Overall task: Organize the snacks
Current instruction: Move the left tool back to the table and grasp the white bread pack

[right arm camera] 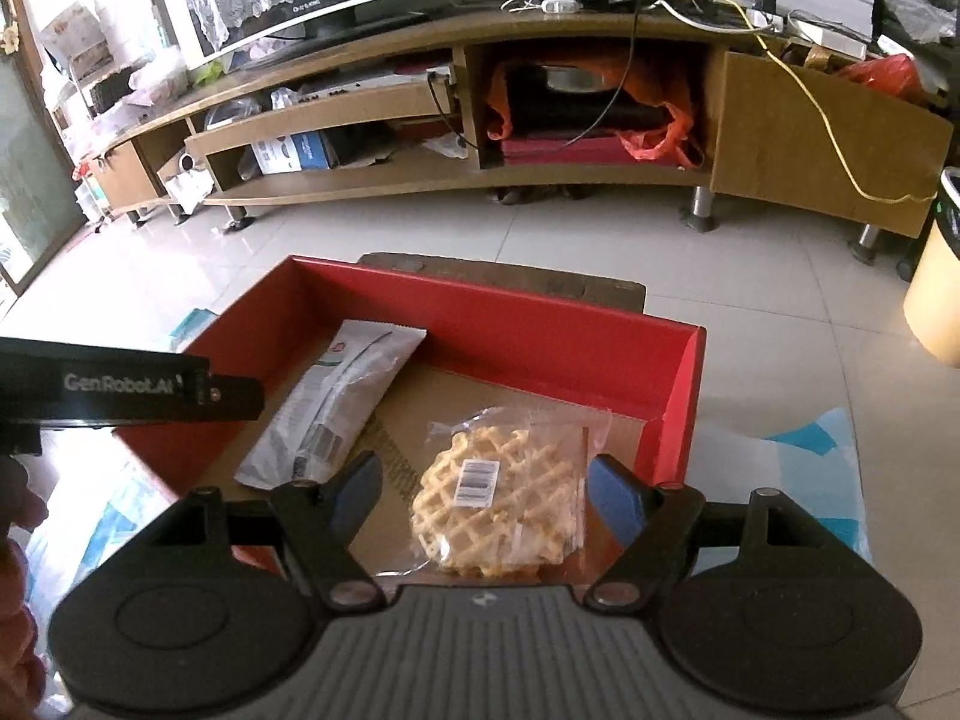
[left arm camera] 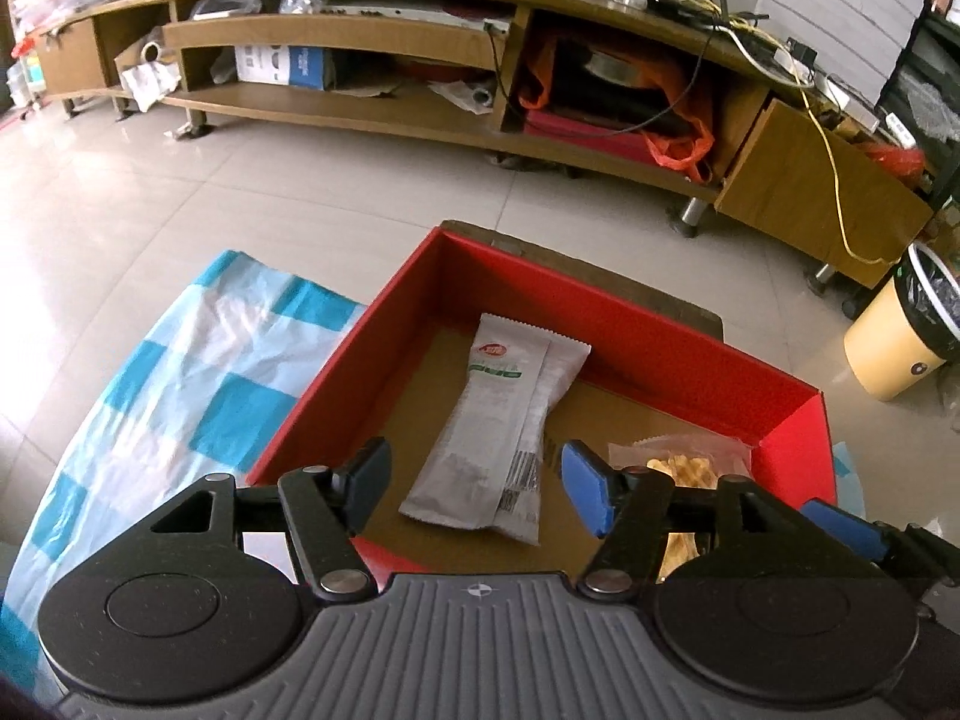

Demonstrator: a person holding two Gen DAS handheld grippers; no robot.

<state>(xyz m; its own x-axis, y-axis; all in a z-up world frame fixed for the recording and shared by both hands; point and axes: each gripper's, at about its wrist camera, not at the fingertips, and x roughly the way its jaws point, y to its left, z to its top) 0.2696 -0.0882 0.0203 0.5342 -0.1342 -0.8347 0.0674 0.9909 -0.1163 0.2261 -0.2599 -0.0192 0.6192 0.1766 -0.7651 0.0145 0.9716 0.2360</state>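
Observation:
A red box (left arm camera: 630, 324) with a cardboard floor sits on a blue-and-white checked cloth (left arm camera: 180, 384). Inside it lie a long white snack packet (left arm camera: 498, 420) and a clear-wrapped waffle (left arm camera: 684, 474). My left gripper (left arm camera: 474, 489) is open above the white packet, with one finger on each side and not touching it. In the right wrist view, the red box (right arm camera: 510, 324) holds the white packet (right arm camera: 336, 402) and the waffle (right arm camera: 498, 492). My right gripper (right arm camera: 486, 495) is open over the waffle, empty. The left gripper's body (right arm camera: 120, 390) shows at the left.
A long wooden TV stand (left arm camera: 420, 102) with cluttered shelves runs along the back, with cables on top. A yellow bin (left arm camera: 900, 330) stands on the tiled floor at the right. The cloth (right arm camera: 810, 468) extends right of the box.

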